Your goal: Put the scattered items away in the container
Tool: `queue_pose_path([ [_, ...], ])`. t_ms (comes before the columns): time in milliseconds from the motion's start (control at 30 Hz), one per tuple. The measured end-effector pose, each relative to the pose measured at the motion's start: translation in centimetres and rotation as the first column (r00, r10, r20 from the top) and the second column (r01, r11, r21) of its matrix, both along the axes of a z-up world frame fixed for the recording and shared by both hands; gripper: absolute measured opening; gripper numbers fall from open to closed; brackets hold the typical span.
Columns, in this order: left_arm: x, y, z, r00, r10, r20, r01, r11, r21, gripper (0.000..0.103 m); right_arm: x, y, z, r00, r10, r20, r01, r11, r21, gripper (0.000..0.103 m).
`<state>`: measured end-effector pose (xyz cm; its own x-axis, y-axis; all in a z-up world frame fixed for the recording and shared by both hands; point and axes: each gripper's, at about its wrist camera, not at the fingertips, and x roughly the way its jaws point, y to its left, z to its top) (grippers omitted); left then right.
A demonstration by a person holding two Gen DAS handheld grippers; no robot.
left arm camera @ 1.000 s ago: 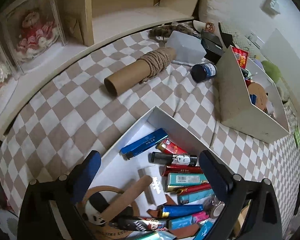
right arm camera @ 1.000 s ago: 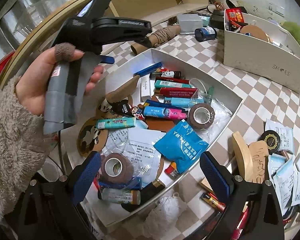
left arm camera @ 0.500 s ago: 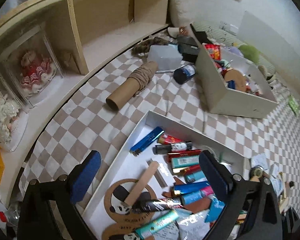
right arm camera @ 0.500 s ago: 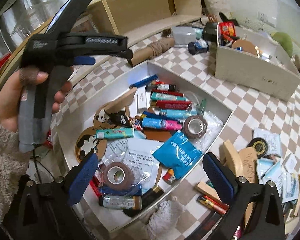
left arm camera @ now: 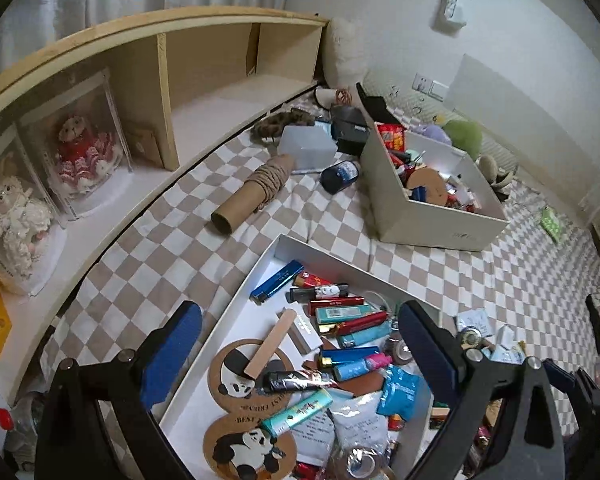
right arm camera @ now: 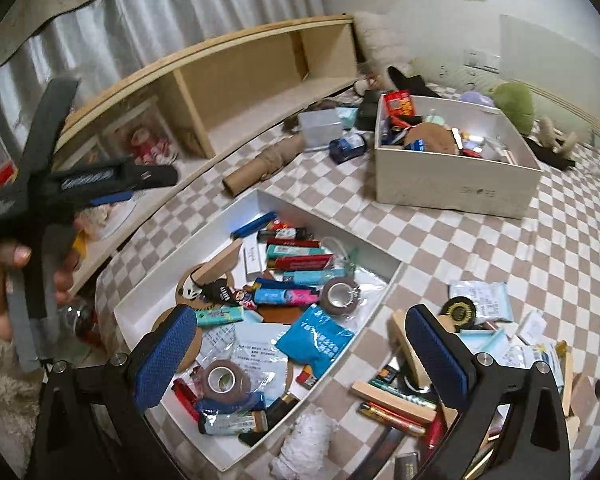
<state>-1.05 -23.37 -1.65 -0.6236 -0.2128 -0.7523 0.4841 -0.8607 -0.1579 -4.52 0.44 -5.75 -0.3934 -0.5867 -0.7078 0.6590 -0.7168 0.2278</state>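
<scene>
Both grippers hover spread and empty above a white tray of small items on a checkered bed.

The left gripper [left arm camera: 300, 356] and the right gripper [right arm camera: 300, 348] each have their blue-padded fingers wide apart, holding nothing. The shallow white tray [right arm camera: 256, 204] holds lighters, panda coasters [left arm camera: 244, 376], tape rolls [right arm camera: 342, 295] and a blue packet [right arm camera: 320, 340]. Scattered items lie on the checkered sheet just beside the tray's right edge: wooden blocks [right arm camera: 404, 344], sachets [right arm camera: 480, 296] and a dark tape roll [right arm camera: 458, 312]. Farther back stand a full white box [right arm camera: 456, 184], a cardboard tube wound with twine [left arm camera: 256, 192] and a wooden shelf [left arm camera: 204, 80].
</scene>
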Motion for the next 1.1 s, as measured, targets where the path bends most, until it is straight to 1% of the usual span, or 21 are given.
queue_pose_path([
  [100, 1.1, 0.6, 0.7, 1.0, -0.013, -0.028, 0.014, 1.0, 0.021, 0.099, 0.1, 0.8, 0.6, 1.0, -0.009, -0.006, 0.009, 1.0, -0.001, 0.103],
  [167, 1.8, 1.2, 1.1, 0.999, -0.024, -0.038, 0.025, 1.0, 0.016, 0.099, 0.3, 1.3, 1.1, 1.0, -0.017, -0.019, 0.017, 1.0, 0.005, 0.103],
  [333, 3.1, 3.4, 2.2, 0.996, -0.066, -0.06, 0.063, 0.997, -0.038, 0.099, 0.6, 2.5, 2.4, 0.998, -0.05, -0.045, 0.05, 0.999, 0.001, 0.103],
  [433, 3.7, 4.8, 2.7, 0.991, -0.105, -0.077, 0.101, 0.993, -0.055, 0.099, 0.9, 3.3, 3.1, 0.997, -0.063, -0.054, 0.063, 0.998, -0.011, 0.103],
  [567, 4.5, 6.5, 3.3, 0.986, -0.135, -0.095, 0.124, 0.986, -0.112, 0.099, 1.6, 4.6, 4.0, 0.995, -0.074, -0.065, 0.073, 0.997, -0.022, 0.103],
  [767, 5.8, 8.2, 3.6, 0.975, -0.188, -0.117, 0.175, 0.978, -0.113, 0.099, 2.9, 6.8, 5.3, 0.987, -0.119, -0.105, 0.115, 0.992, -0.043, 0.103],
  [1100, 7.8, 11.1, 3.5, 0.957, -0.261, -0.128, 0.243, 0.96, -0.142, 0.099, 4.5, 10.6, 5.2, 0.966, -0.226, -0.123, 0.227, 0.974, -0.009, 0.103],
])
